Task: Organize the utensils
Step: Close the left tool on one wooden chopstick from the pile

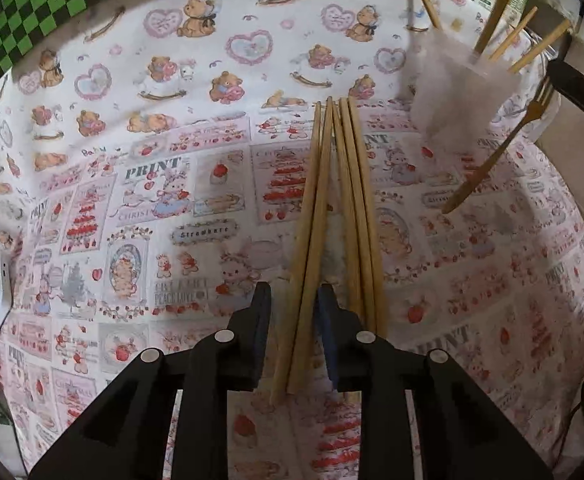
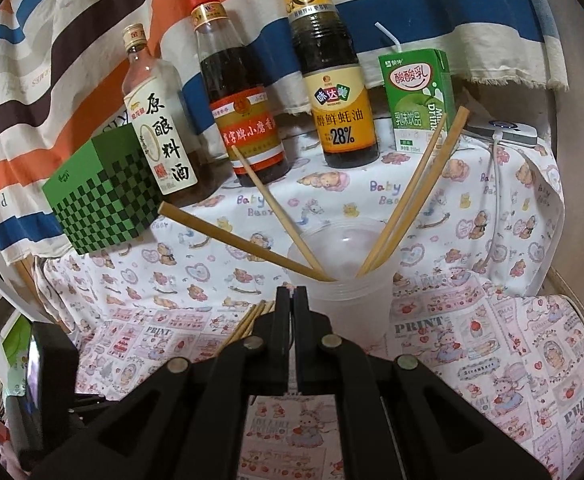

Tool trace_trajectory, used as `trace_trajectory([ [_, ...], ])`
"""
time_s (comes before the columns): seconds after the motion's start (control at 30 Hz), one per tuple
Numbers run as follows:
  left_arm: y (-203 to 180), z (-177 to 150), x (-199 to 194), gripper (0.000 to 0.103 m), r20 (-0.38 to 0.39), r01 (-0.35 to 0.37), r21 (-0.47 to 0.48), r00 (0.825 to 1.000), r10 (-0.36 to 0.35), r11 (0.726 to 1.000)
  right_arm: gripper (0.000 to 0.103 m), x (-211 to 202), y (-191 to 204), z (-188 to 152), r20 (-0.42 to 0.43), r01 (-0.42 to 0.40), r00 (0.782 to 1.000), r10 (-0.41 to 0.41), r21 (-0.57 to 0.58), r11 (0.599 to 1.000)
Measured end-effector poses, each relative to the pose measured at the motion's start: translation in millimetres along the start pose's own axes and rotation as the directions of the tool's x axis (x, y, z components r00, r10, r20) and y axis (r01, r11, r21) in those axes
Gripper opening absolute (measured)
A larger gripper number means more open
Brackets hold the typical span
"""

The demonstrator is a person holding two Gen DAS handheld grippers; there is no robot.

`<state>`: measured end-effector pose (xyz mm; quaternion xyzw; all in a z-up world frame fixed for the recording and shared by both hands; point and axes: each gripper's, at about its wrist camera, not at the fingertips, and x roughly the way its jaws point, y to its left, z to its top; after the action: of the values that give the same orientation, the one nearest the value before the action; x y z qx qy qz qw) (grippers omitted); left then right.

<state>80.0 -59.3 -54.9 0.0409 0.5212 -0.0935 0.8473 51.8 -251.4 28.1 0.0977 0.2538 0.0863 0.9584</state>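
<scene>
- While our left gripper (image 1: pixel 292 332) hung low over the printed tablecloth (image 1: pixel 139 184), its jaws stood moderately apart around two of the loose chopsticks (image 1: pixel 312 248); we could not tell whether the pads touched the wood.
- Three more sticks of that bundle lay just outside the right finger, toward one o'clock, and all five ran away from us toward twelve, tips close together.
- Farther out at two o'clock a gold fork (image 1: pixel 496 152) sat slanted, tines up, next to the translucent cup (image 1: pixel 452 92).
- Beyond it, more chopsticks leaned out of the cup's mouth.
- At eleven o'clock, far off, the green checkered box (image 1: pixel 39 4) showed at the cloth's edge.
- Our right gripper (image 2: pixel 291 300) had its jaws pressed together, nothing visible between them.
- Just past its tips at one o'clock stood the same cup (image 2: pixel 348 284), holding four chopsticks (image 2: pixel 412 200) splayed left and right.
- At ten o'clock the ends of the loose bundle peeked out beside the left finger.
- Farthest back, from ten to one o'clock, ran the checkered box, a cooking-wine bottle (image 2: pixel 159 128), a sesame-oil bottle (image 2: pixel 239 100), an oyster-sauce bottle (image 2: pixel 332 80) and a green drink carton (image 2: pixel 416 100).
</scene>
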Motion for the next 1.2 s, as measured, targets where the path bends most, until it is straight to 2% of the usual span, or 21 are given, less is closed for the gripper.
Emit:
trace_trajectory([
  [0.07, 6.6, 1.5, -1.0, 0.017, -0.003, 0.022, -0.032, 1.000, -0.022, 0.999, 0.002, -0.5, -0.2, 0.4, 0.002, 0.002, 1.000, -0.002, 0.000, 1.000],
  [0.3, 17.6, 2.9, -5.4, 0.017, -0.003, 0.070, -0.077, 0.998, -0.071, 0.995, 0.002, -2.1, -1.7, 1.2, 0.006, 0.000, 1.000, 0.000, 0.008, 1.000],
  [0.6, 26.8, 3.3, -9.3, 0.017, 0.013, 0.036, -0.079, 0.999, -0.035, 0.996, 0.002, -2.6, -0.3, 1.1, 0.001, -0.011, 1.000, 0.011, 0.007, 1.000],
  [0.83, 14.2, 2.8, -6.2, 0.017, 0.011, 0.066, -0.022, 0.998, -0.065, 0.998, 0.002, -1.9, -0.9, 0.8, 0.001, -0.013, 1.000, 0.013, 0.016, 1.000],
  [0.93, 16.7, 3.0, -7.0, 0.022, 0.015, 0.031, -0.027, 0.999, -0.031, 0.999, 0.002, -2.0, -1.7, 0.2, 0.004, -0.009, 1.000, 0.009, 0.019, 1.000],
  [1.0, 24.1, 3.7, -5.5, 0.022, 0.010, 0.011, -0.059, 1.000, -0.010, 0.998, 0.002, -2.1, -2.7, 0.6, 0.003, -0.009, 1.000, 0.009, 0.021, 1.000],
  [1.1, 32.3, 4.7, -3.6, 0.021, 0.003, 0.053, -0.087, 0.999, -0.053, 0.995, 0.002, -2.8, -2.6, 0.9, 0.005, -0.009, 1.000, 0.009, 0.022, 1.000],
  [1.2, 29.3, 4.4, -1.7, 0.020, -0.001, 0.051, -0.070, 0.999, -0.051, 0.996, 0.002, -4.4, -3.1, 1.1, 0.010, -0.011, 1.000, 0.011, 0.024, 1.000],
])
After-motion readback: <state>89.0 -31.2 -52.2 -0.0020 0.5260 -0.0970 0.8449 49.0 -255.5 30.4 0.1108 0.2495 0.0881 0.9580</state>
